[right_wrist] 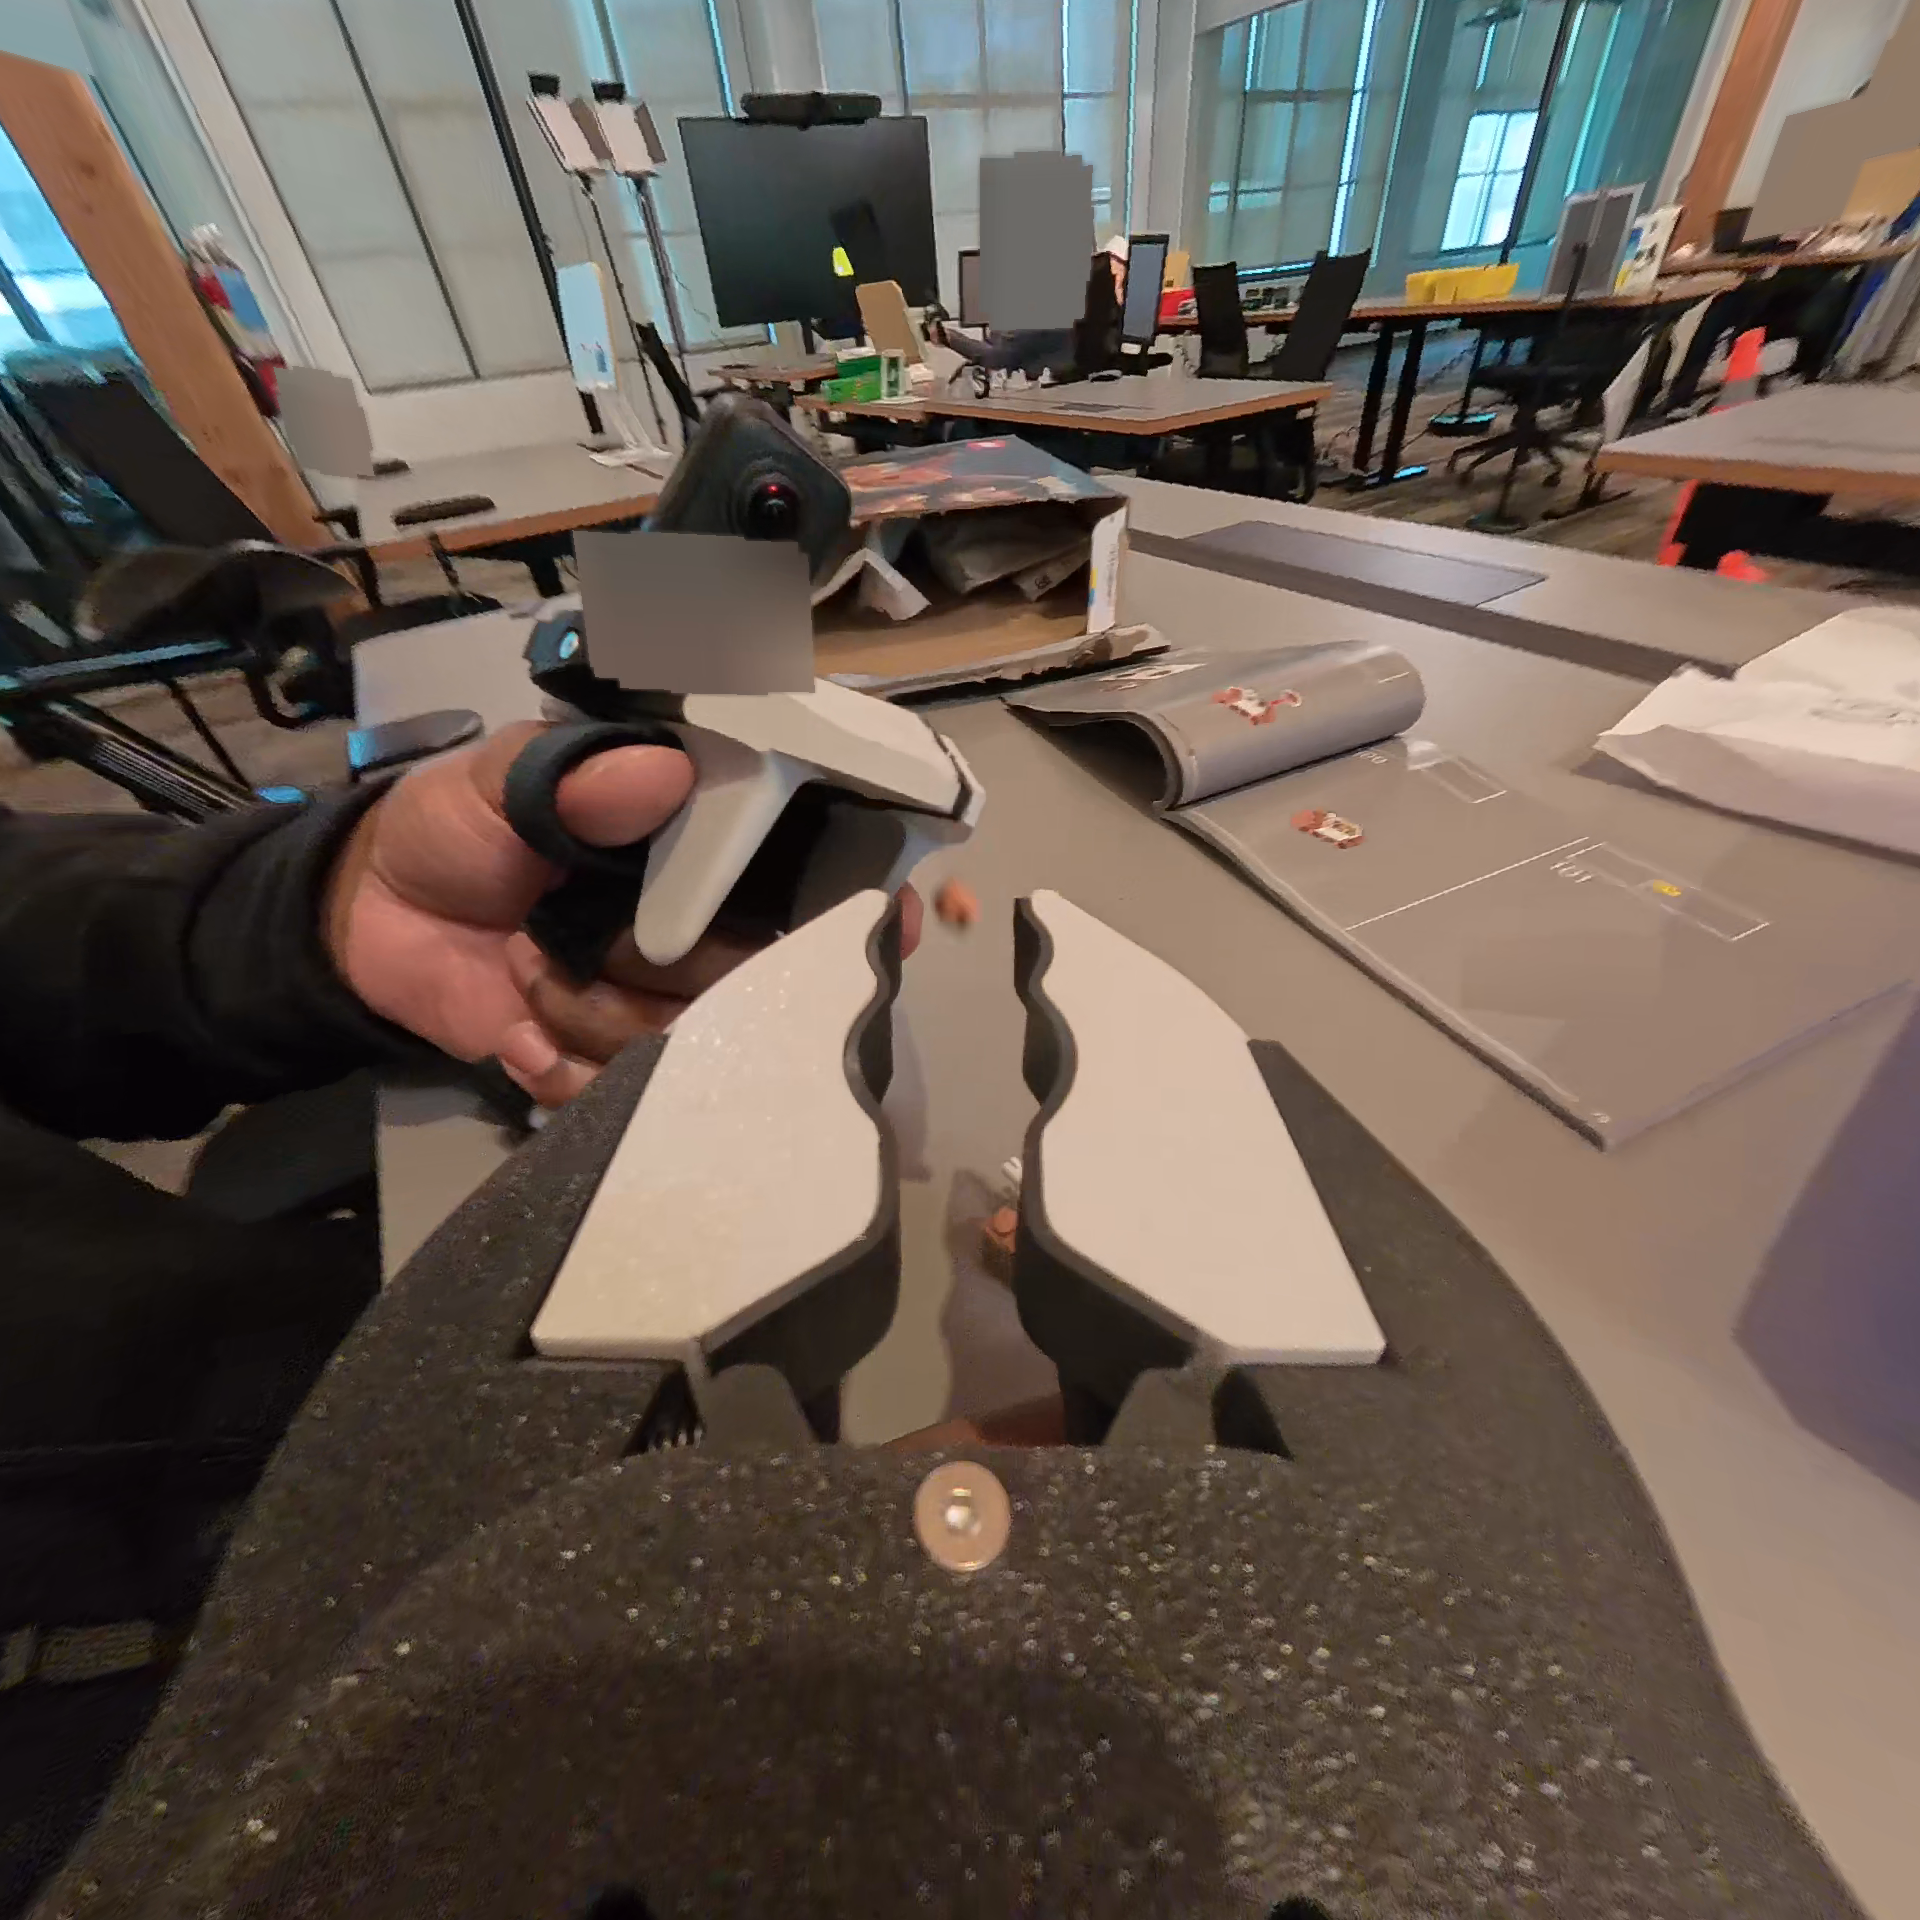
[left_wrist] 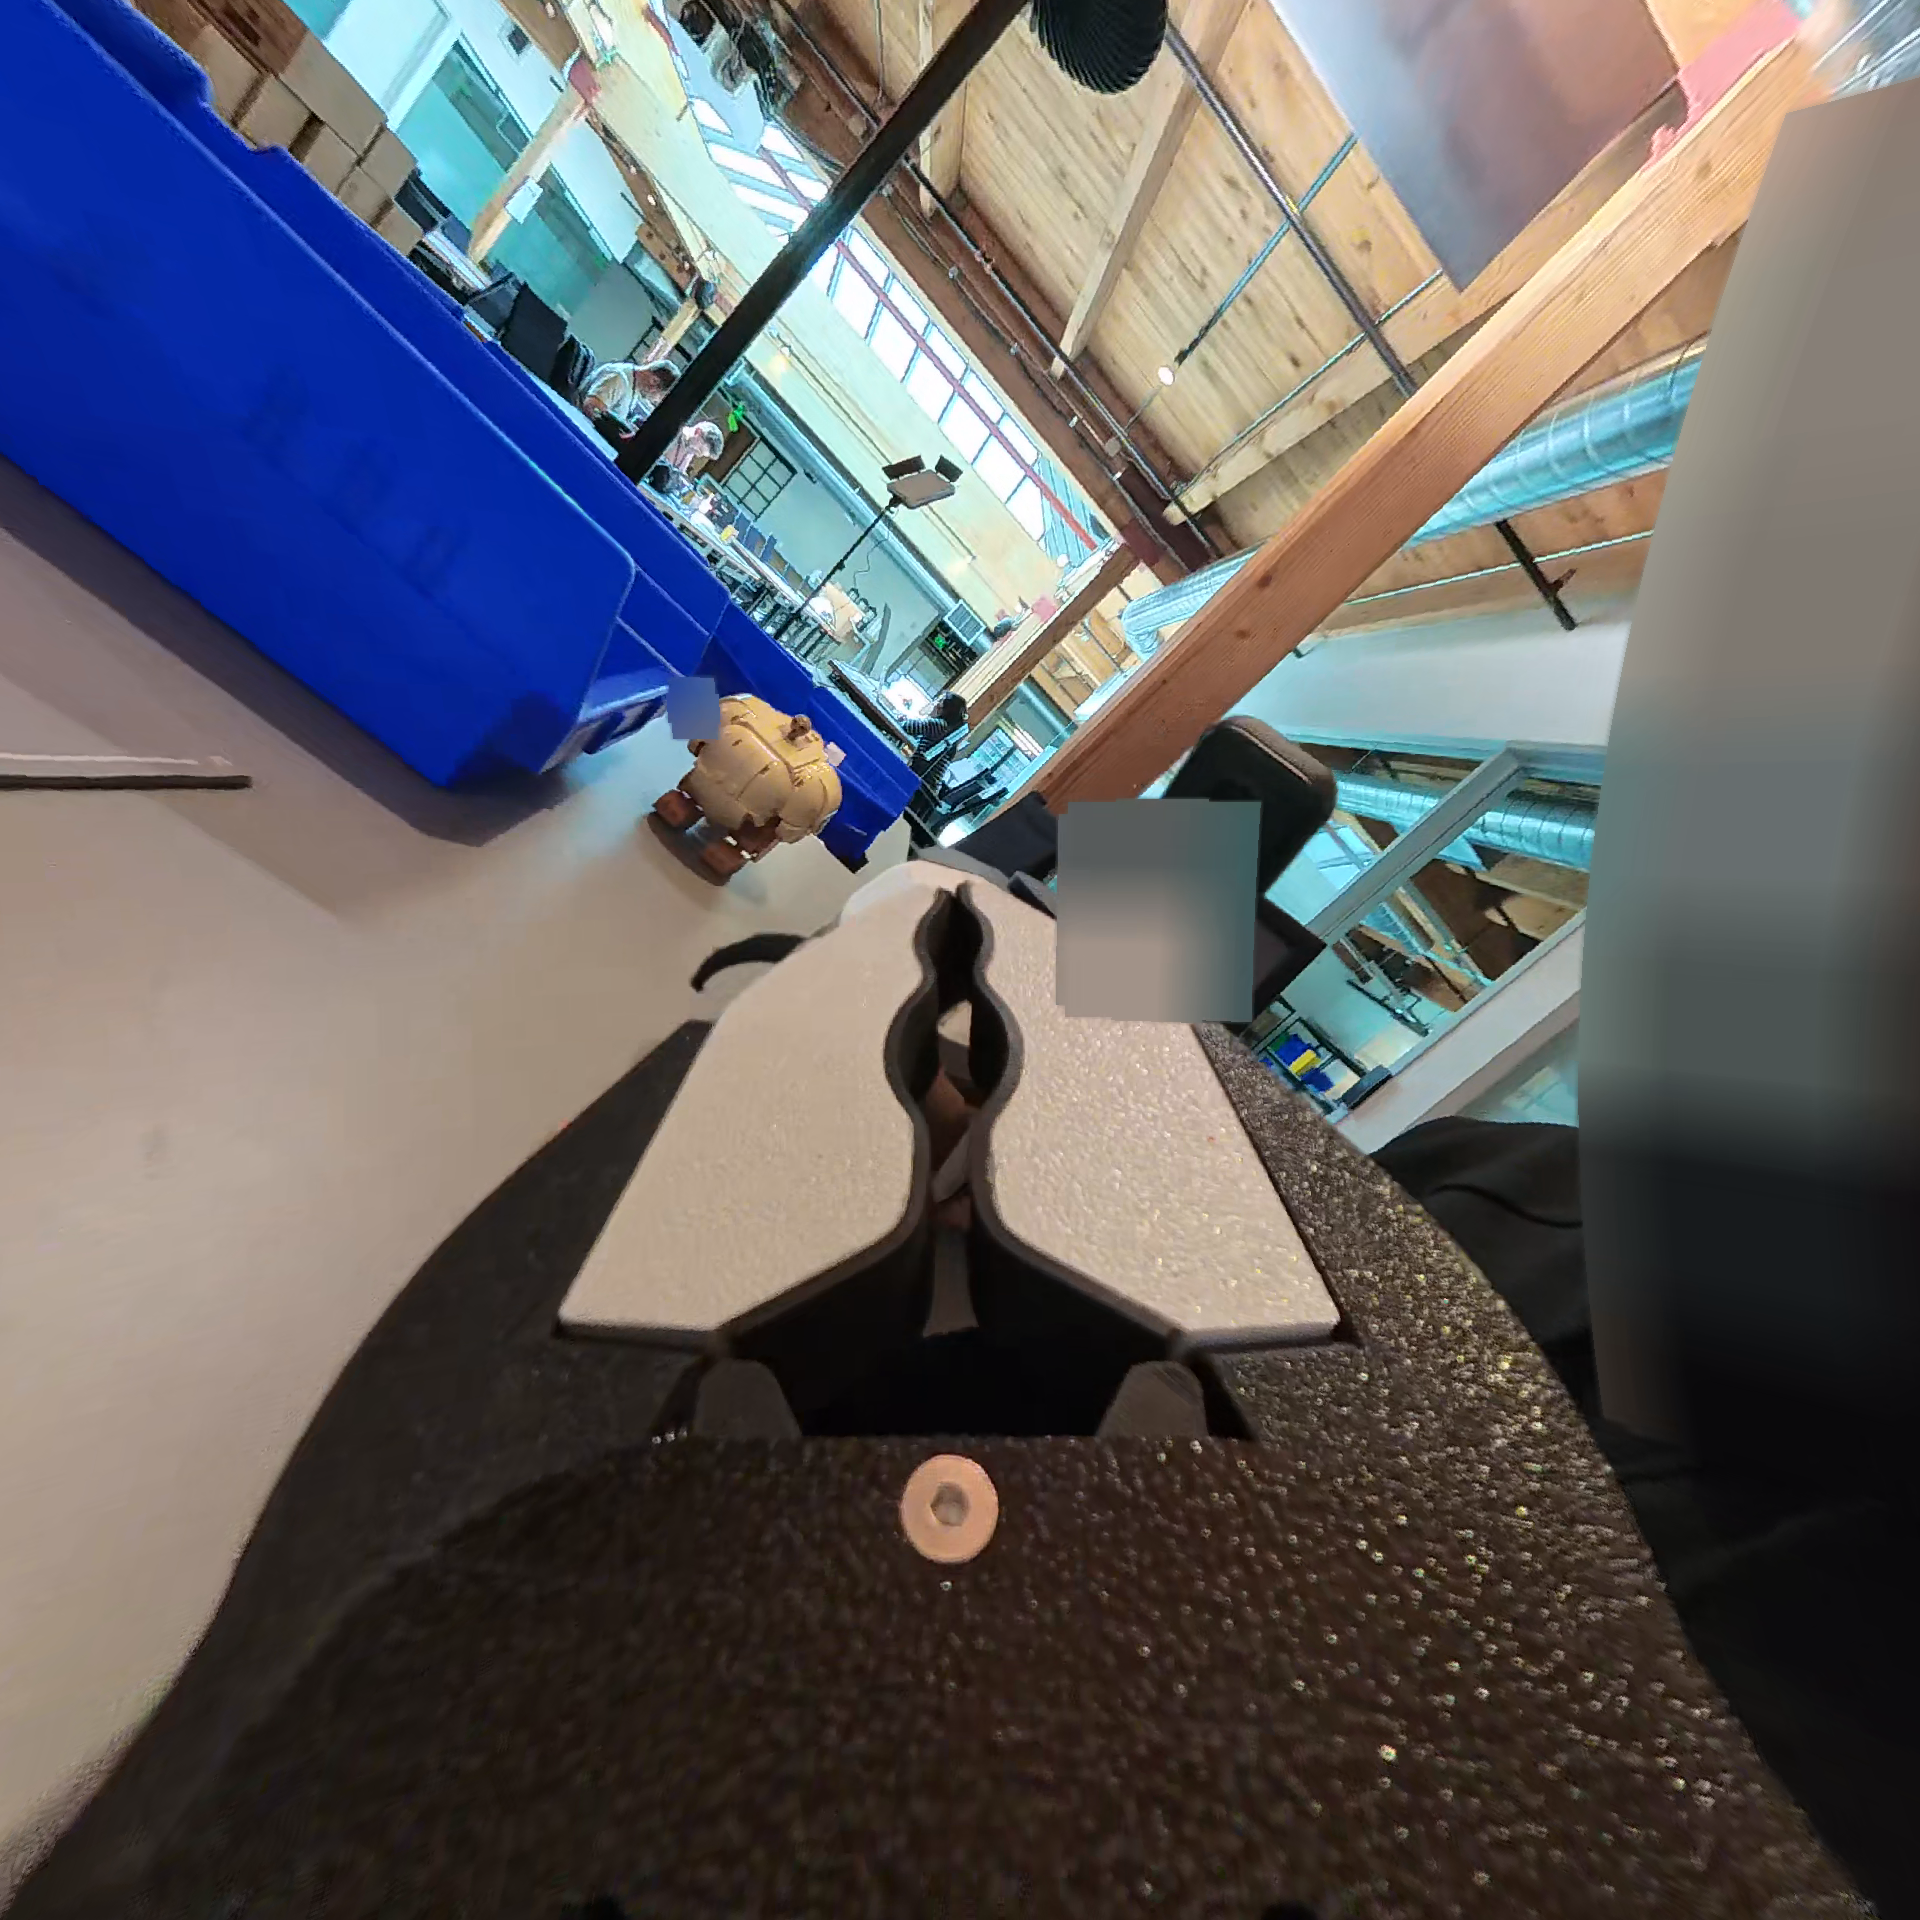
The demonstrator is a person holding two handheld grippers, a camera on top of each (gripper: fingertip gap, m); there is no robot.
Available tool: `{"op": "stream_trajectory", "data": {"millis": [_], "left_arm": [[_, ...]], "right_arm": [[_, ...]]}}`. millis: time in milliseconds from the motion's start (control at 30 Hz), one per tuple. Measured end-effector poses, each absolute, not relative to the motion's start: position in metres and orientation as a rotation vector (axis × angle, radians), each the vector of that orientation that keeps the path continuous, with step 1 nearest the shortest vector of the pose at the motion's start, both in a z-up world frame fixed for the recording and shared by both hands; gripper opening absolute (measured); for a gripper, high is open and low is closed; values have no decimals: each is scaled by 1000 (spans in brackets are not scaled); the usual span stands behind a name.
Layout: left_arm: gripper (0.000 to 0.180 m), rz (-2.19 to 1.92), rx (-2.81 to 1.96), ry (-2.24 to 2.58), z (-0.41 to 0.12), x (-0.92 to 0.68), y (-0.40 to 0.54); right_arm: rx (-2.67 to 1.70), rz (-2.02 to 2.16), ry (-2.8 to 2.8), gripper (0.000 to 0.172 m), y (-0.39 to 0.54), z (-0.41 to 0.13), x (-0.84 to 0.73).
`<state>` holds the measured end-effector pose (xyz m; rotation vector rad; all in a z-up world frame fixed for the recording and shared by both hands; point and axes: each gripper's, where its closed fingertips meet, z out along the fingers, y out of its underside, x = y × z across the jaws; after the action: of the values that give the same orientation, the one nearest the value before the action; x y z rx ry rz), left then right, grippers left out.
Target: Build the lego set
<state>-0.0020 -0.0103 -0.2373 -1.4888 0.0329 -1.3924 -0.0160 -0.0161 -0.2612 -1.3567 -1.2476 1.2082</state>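
Gripping its grey handle, the left hand [right_wrist: 488, 894] tilts the left gripper [right_wrist: 961, 805] over the grey table [right_wrist: 1195, 1039]; its pebbled white fingers [left_wrist: 831, 1091] with wavy black pads are shut, with small brown and white bits half hidden between the pads. The right gripper [right_wrist: 956, 914] stands open, touching nothing. A blurred brown piece [right_wrist: 956, 902] shows between its tips, apart from both pads. A glossy booklet [right_wrist: 1455, 883] lies open to the right. A tan toy [left_wrist: 758, 779] stands beside blue bins [left_wrist: 312, 468].
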Motion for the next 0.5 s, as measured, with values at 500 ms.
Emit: {"op": "stream_trajectory", "data": {"millis": [500], "left_arm": [[0,-923,-1663,161,-255,-41,-14]], "right_arm": [[-1371,975,-1236,19,12,-268,5]]}}
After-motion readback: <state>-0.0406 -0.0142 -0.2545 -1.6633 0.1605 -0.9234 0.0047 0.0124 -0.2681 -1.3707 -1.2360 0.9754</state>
